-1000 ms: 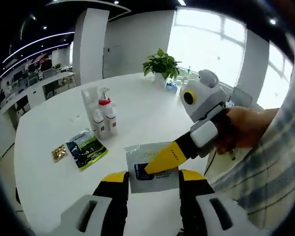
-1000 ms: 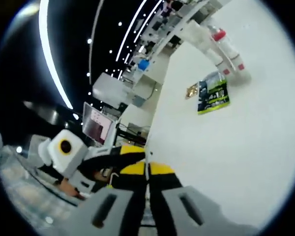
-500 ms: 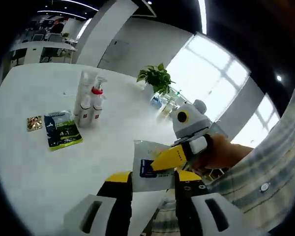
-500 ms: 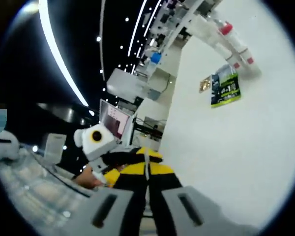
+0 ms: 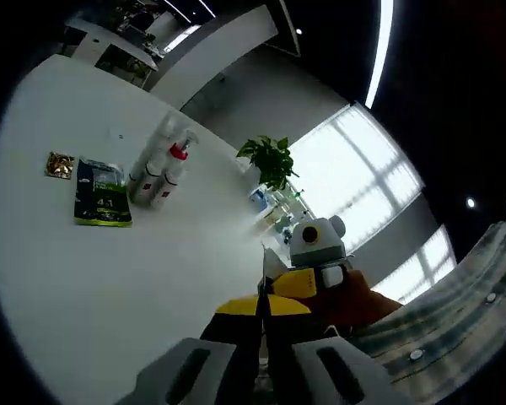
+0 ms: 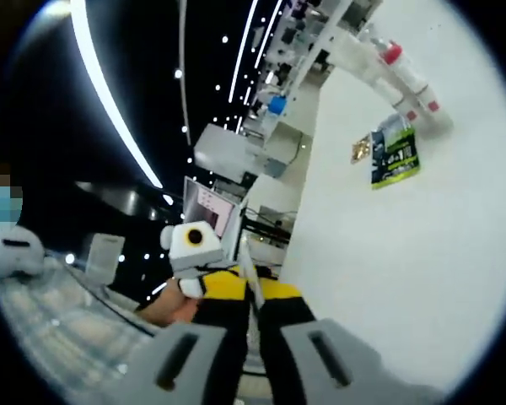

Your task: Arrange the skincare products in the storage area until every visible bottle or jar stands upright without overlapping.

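Note:
A white sachet (image 5: 264,268) shows edge-on as a thin strip, lifted off the white table (image 5: 110,278). My left gripper (image 5: 264,310) is shut on it. My right gripper (image 5: 297,283) comes in from the right, held by a hand, and pinches the same sachet (image 6: 247,263). In the right gripper view my right gripper (image 6: 253,297) is shut, with the left gripper (image 6: 204,280) beside it. A cluster of white bottles (image 5: 160,167), one red-capped, lies far off on the table. The same bottles (image 6: 396,69) lie at the upper right of the right gripper view.
A green packet (image 5: 101,202) and a small gold sachet (image 5: 61,164) lie beside the bottles; the packet (image 6: 395,156) appears in the right gripper view too. A potted plant (image 5: 270,160) stands at the table's far edge, with windows behind it. Desks and shelving (image 6: 261,143) stand beyond the table.
My left gripper has gone from open around the sachet to shut on it. Both grippers have tilted, so the sachet now shows edge-on. The bottles and packets lie as before.

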The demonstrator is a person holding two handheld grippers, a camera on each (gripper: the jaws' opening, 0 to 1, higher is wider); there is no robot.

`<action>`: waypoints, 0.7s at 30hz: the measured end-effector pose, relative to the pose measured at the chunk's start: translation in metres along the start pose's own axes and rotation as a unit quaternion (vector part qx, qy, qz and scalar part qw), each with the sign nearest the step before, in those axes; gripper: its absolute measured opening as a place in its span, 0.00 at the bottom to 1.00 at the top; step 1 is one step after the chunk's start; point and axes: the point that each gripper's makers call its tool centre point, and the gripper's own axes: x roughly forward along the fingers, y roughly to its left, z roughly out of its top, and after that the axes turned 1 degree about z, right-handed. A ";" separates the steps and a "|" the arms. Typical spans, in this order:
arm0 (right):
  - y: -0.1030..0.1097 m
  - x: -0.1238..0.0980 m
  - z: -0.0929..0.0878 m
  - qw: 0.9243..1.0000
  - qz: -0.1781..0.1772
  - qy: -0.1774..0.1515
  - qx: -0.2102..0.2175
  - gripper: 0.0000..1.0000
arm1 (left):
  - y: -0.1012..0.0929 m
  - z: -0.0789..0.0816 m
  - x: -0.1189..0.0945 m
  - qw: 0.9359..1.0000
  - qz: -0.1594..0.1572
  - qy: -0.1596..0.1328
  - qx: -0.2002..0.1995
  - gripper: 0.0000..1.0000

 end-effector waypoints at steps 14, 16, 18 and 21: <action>0.009 0.001 0.011 0.999 0.031 -0.031 0.030 0.00 | -0.004 -0.002 0.000 0.999 -0.025 0.005 -0.023 0.03; 0.011 0.002 0.009 0.999 0.032 -0.022 0.032 0.00 | -0.003 -0.002 0.000 0.999 -0.033 0.006 -0.034 0.06; 0.011 0.003 0.008 0.999 0.033 -0.017 0.035 0.00 | -0.006 -0.003 0.000 0.998 -0.046 0.007 -0.045 0.05; 0.010 0.005 0.009 0.999 0.030 -0.020 0.025 0.00 | -0.005 -0.001 -0.003 0.997 -0.055 0.000 -0.055 0.00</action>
